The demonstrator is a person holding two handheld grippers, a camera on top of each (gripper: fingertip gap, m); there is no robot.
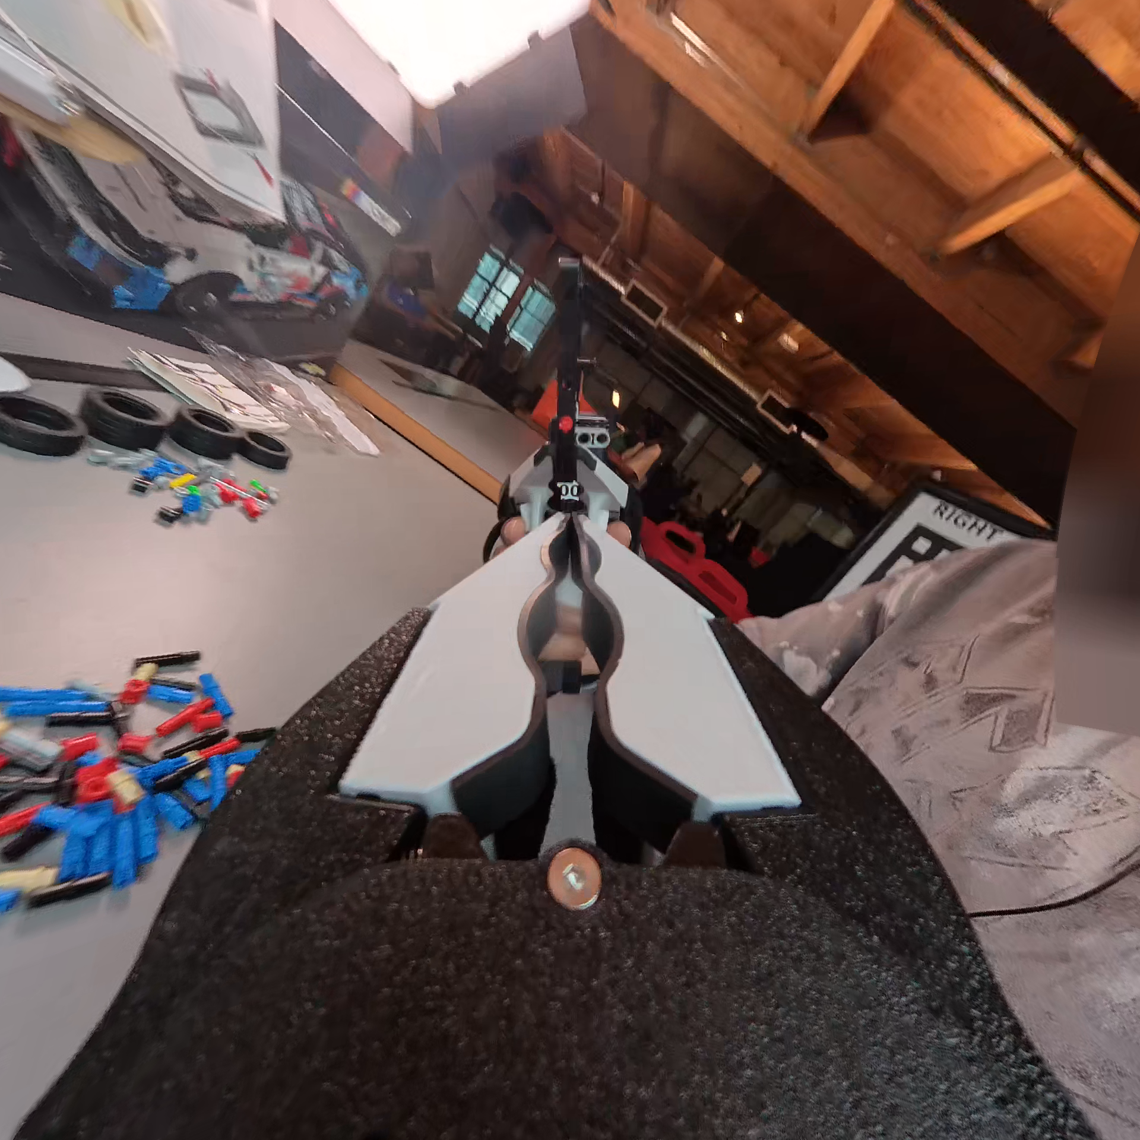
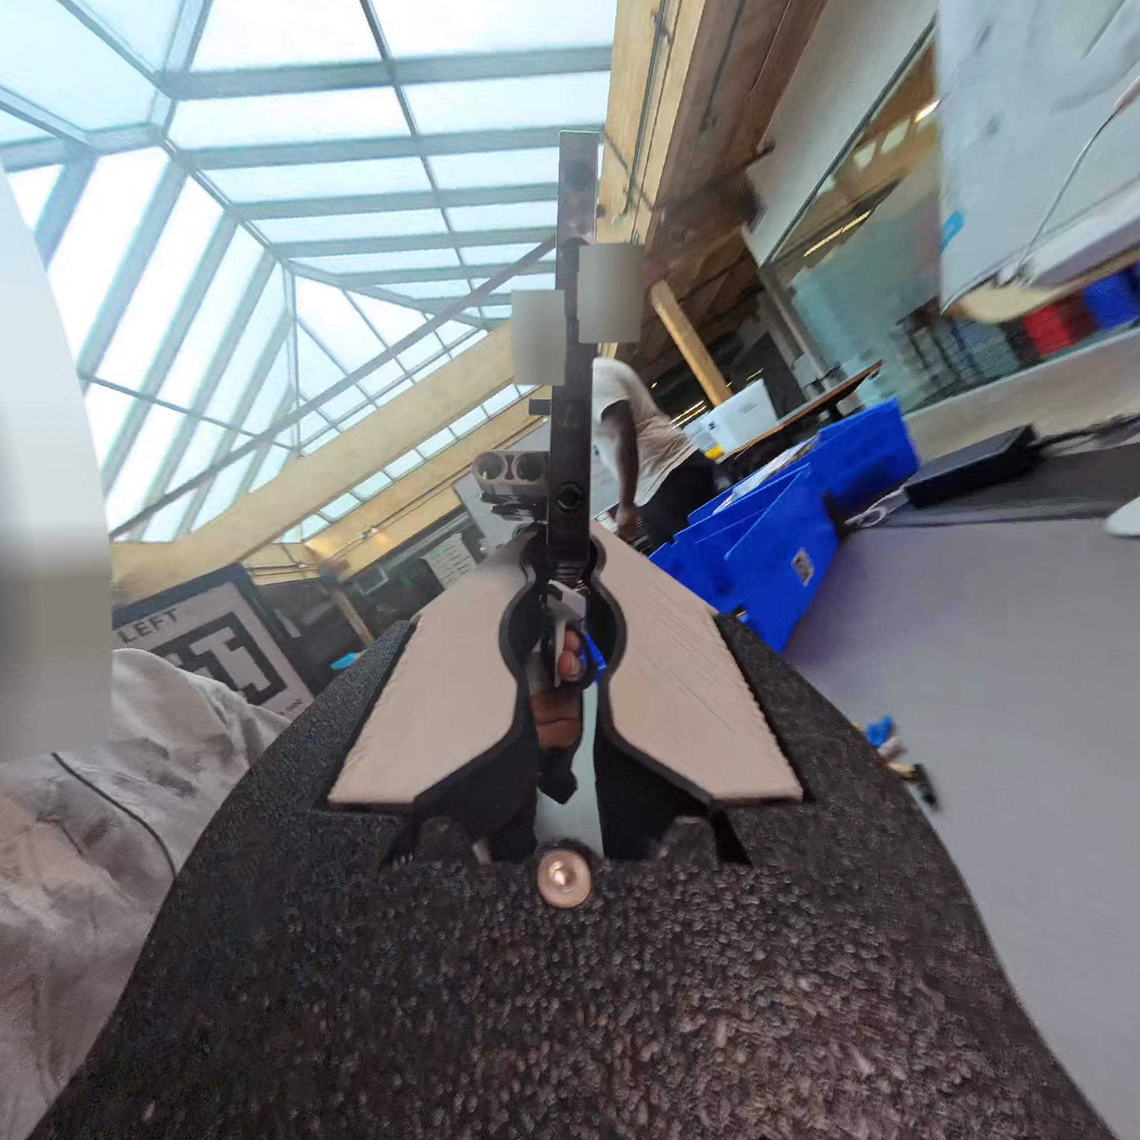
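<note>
My left gripper (image 1: 570, 521) is shut on the lower end of a thin black beam assembly (image 1: 570, 345), which stands up edge-on ahead of the fingertips. It carries a red pin (image 1: 562, 424) and a small grey two-hole connector (image 1: 592, 438). The other gripper's pale fingers (image 1: 540, 490) show just behind it. My right gripper (image 2: 564, 543) is shut on the same kind of long black beam (image 2: 574, 395), held upright, with a grey two-hole connector (image 2: 512, 469) at its left side. A hand shows through the gap between the fingers.
Left wrist view: several black tyres (image 1: 123, 419), a small pile of mixed parts (image 1: 203, 487), a larger pile of blue, red and black pins (image 1: 111, 759), a box with a car picture (image 1: 185, 247), a grey sleeve (image 1: 925, 678). Right wrist view: blue bins (image 2: 802, 512), a person (image 2: 641, 432).
</note>
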